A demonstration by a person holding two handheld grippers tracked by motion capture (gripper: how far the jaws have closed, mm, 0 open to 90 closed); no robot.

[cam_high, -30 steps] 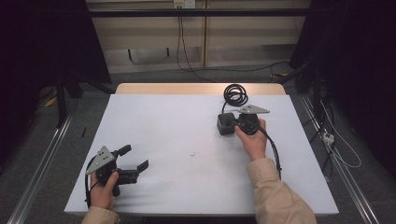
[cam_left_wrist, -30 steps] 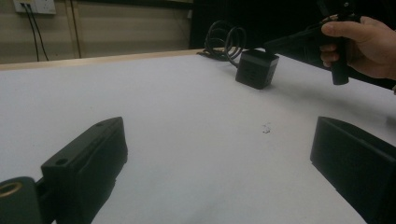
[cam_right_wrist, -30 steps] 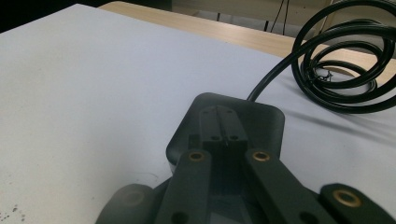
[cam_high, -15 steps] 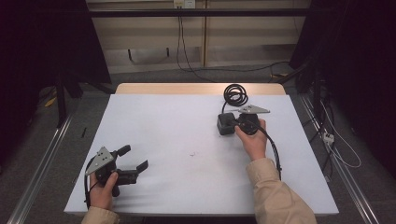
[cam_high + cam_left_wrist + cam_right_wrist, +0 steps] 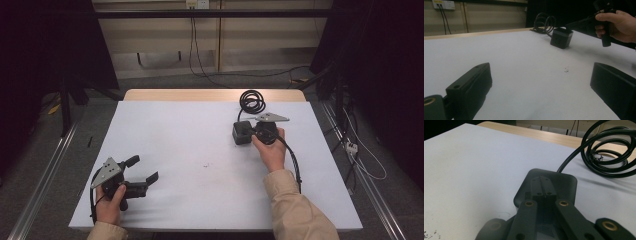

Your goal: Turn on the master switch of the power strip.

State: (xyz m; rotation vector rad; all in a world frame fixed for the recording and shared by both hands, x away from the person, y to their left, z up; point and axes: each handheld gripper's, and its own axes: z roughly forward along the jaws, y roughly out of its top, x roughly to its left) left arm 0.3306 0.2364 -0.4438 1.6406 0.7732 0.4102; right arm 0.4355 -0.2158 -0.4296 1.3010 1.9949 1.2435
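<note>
A black power adapter block [image 5: 240, 134] stands at the back right of the white table [image 5: 190, 135], and its black cable lies coiled [image 5: 251, 101] behind it. My right gripper [image 5: 251, 131] is shut, its jaws pressed together with the tips over the top of the adapter [image 5: 567, 182]. In the right gripper view the closed tips [image 5: 543, 185] sit against the block's top face, with the cable coil [image 5: 610, 152] beyond. My left gripper [image 5: 144, 169] rests open near the front left corner. From the left gripper view the adapter [image 5: 561, 38] and the right gripper [image 5: 569, 25] appear far off.
A small dark smudge [image 5: 206, 164] marks the table's middle. A wooden strip [image 5: 200, 95] edges the table's far side. Metal rails [image 5: 45, 175] run along the floor on both sides, with loose cables [image 5: 360, 155] on the right.
</note>
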